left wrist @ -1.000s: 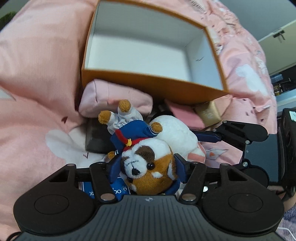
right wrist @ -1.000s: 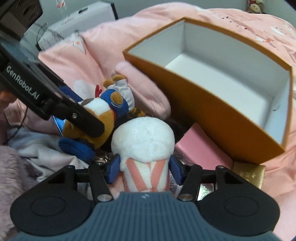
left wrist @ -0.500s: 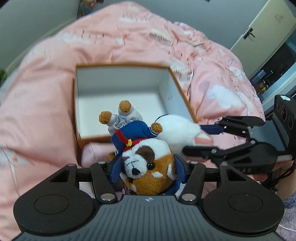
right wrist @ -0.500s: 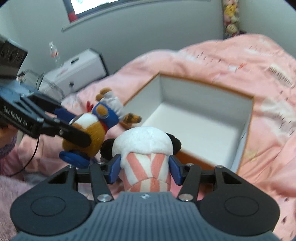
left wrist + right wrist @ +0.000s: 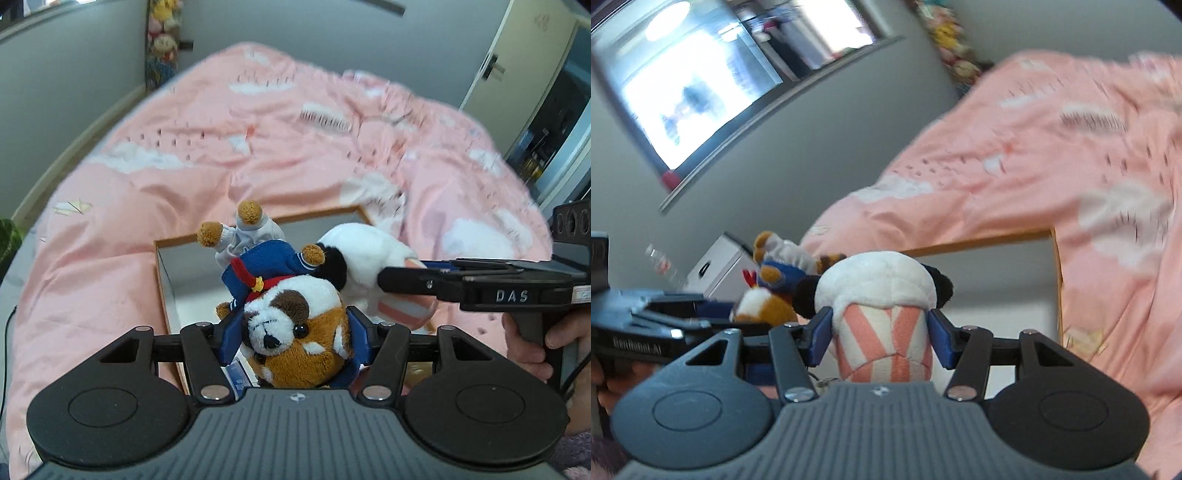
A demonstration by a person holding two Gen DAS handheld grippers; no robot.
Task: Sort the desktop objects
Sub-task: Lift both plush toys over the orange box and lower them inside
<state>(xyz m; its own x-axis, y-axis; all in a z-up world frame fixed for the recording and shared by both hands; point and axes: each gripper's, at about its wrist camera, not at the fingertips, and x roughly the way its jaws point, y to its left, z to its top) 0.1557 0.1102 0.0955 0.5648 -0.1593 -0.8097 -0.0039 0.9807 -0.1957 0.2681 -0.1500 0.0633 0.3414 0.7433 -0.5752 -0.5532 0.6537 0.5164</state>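
- Pink cloud-printed quilt (image 5: pixel 155 177) covers the bed and fills the background of both wrist views, with grey walls behind it and a bright window at the upper left of the right wrist view.
- Leftmost of the task's things is the open orange cardboard box with a white inside (image 5: pixel 168 280), resting on the quilt below both grippers; only its left wall and far rim show past the toys.
- Next, the left gripper (image 5: pixel 293 332) is clamped on the head of a brown-and-white plush dog in a blue sailor jacket (image 5: pixel 291 325), whose legs point away from the camera, over the box.
- Just beside it to the right, touching it, hangs a white plush toy with black ears and a pink-striped cup base (image 5: pixel 373 258).
- The right gripper (image 5: pixel 882 338) is clamped on that striped base, blue pads pressing both sides.
- Step in hand, as I judge it: both toys are lifted and being carried to the box.
- Next move calls for lowering each toy inside the box walls, then spreading the jaws to release, keeping the two grippers from knocking together.
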